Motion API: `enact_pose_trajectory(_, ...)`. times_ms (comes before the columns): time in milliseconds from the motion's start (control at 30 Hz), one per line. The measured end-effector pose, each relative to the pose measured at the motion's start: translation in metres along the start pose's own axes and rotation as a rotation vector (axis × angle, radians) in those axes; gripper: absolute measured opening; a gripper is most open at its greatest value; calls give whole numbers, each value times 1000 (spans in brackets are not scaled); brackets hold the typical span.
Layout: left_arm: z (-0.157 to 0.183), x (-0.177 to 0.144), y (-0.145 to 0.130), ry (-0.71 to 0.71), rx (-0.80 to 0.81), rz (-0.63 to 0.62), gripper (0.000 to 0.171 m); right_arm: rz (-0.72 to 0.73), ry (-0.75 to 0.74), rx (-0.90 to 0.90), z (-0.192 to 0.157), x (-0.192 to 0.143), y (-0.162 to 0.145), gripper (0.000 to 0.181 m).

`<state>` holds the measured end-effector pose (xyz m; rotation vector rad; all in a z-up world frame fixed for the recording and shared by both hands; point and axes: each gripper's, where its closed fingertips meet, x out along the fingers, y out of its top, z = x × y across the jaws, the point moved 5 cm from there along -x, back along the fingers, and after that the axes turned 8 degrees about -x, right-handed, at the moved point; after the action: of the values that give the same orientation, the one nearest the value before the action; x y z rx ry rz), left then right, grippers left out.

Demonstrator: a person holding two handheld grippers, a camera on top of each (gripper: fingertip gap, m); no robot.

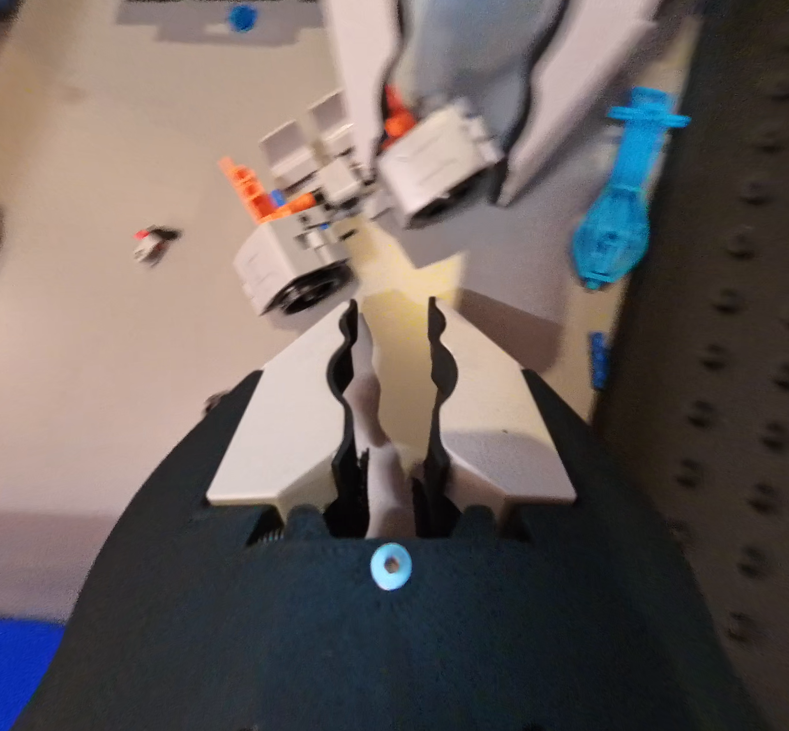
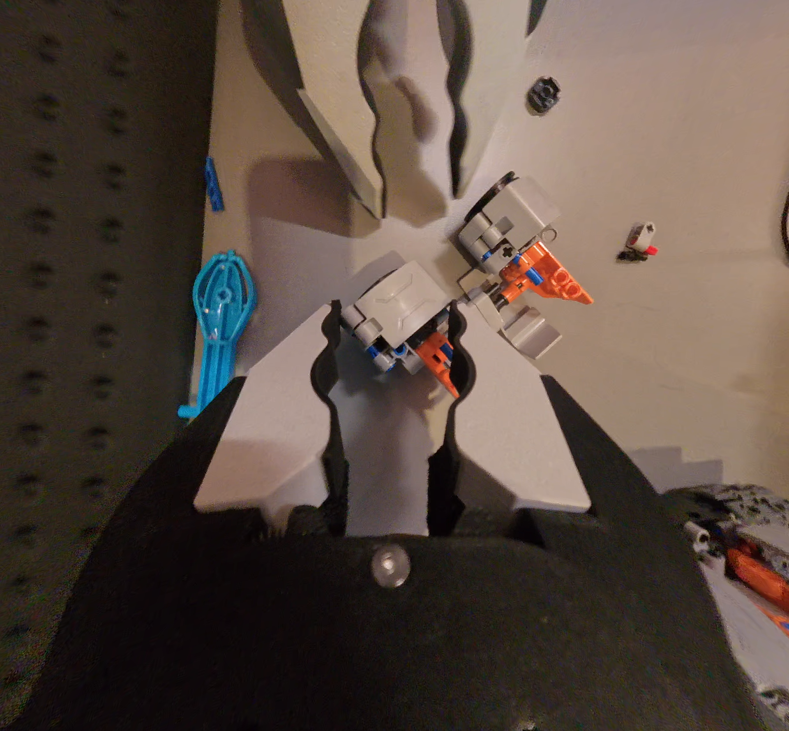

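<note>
Your right gripper (image 2: 390, 317) has its jaws closed on one grey block (image 2: 399, 304) of a brick-built assembly (image 2: 491, 283), gripping it across its flat sides, which gives the wavy black pads (image 2: 326, 351) square faces to bite on; an orange wedge (image 2: 439, 358) pokes back between the fingers. That block joins through a thin axle to a second grey block (image 2: 510, 219) with a black wheel face and orange studded pieces (image 2: 555, 279), resting on the pale tabletop (image 2: 640, 134) at the centre of the work area. Your left gripper (image 1: 390, 309) hangs just beside that second block with its jaws parted and nothing between them; its own view is smeared by motion blur, so you should trust only the gap, not fine detail. The parts are hard moulded plastic, smooth on the grey housings, ribbed and holed on the orange ones. A translucent blue spoon-shaped piece (image 2: 222, 317) with a cage-like head lies along the edge of a dark perforated board (image 2: 85, 240), near a small blue pin (image 2: 213, 185). A small black round piece (image 2: 543, 94) and a tiny grey-and-red part (image 2: 638, 240) lie well apart from the assembly.
</note>
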<state>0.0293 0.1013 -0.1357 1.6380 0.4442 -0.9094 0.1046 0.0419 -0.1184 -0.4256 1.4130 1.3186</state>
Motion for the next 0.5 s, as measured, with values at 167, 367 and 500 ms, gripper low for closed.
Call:
enact_pose_trajectory(167,7,-19,0,-13,53,59,22,116,161,-236,-16,-11,-11,48)
enact_pose_trajectory(367,4,-20,5,-5,66,102,67,152,198,-322,-21,-17,-19,48)
enact_pose_trajectory(500,8,-1,5,-28,115,20,56,113,186,-257,-12,-29,-24,55)
